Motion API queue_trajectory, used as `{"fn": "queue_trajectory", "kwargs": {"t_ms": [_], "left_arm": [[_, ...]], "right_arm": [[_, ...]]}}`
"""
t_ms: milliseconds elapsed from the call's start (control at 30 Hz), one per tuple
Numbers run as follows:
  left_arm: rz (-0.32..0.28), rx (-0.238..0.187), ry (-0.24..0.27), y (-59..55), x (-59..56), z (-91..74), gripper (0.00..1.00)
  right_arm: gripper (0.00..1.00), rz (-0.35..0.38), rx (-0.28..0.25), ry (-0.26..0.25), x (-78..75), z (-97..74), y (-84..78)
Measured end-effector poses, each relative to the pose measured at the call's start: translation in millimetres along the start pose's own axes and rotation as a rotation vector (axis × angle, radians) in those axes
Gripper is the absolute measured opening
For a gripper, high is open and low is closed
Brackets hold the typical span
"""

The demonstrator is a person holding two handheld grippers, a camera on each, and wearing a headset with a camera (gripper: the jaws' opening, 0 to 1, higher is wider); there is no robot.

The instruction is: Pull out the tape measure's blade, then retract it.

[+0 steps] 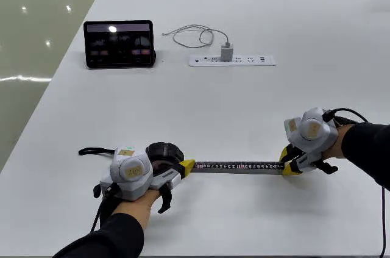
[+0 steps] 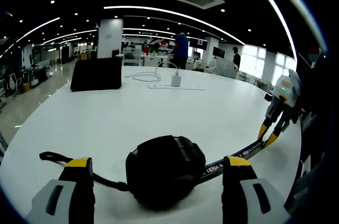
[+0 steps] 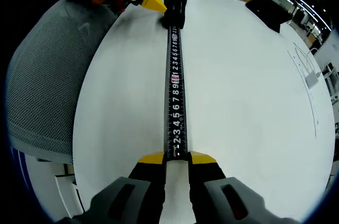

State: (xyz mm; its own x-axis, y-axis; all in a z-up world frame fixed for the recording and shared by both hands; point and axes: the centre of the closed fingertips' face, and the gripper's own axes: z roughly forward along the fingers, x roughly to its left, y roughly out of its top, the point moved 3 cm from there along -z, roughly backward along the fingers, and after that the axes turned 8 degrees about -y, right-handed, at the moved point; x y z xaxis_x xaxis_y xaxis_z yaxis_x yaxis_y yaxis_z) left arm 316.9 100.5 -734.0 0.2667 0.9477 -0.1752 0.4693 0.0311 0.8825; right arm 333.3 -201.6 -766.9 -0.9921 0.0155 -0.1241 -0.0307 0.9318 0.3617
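Jaws of the left gripper stood wide around the tape case on the counter, gaps either side; right gripper jaws pinched the end of the extended blade.

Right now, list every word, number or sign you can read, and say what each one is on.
"2 3 4 5 6 7 8 9": black numbers on the tape blade, right gripper view.
Red-boxed number just after the 9: too blurred to read.
Numbers farther along the tape blade: too small to read.
Tablet screen: blurred, nothing legible.
Power strip: no readable marking.
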Motion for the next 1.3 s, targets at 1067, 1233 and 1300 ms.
{"fn": "queue_trajectory", "kwargs": {"t_ms": [1067, 1233, 1300], "left_arm": [[0.035, 0.07, 0.061, -2.8, -7.8, 16.5, 0.63], [0.048, 0.091, 0.069, -3.2, -7.2, 15.8, 0.62], [0.046, 0.092, 0.067, -3.3, -6.8, 15.6, 0.62]], "right_arm": [[0.11, 0.092, 0.061, -0.04, -1.3, 3.0, 0.6], [0.11, 0.106, 0.056, -0.042, -1.3, 3.6, 1.2], [0.11, 0.107, 0.057, -0.042, -1.3, 3.7, 1.3]]}}
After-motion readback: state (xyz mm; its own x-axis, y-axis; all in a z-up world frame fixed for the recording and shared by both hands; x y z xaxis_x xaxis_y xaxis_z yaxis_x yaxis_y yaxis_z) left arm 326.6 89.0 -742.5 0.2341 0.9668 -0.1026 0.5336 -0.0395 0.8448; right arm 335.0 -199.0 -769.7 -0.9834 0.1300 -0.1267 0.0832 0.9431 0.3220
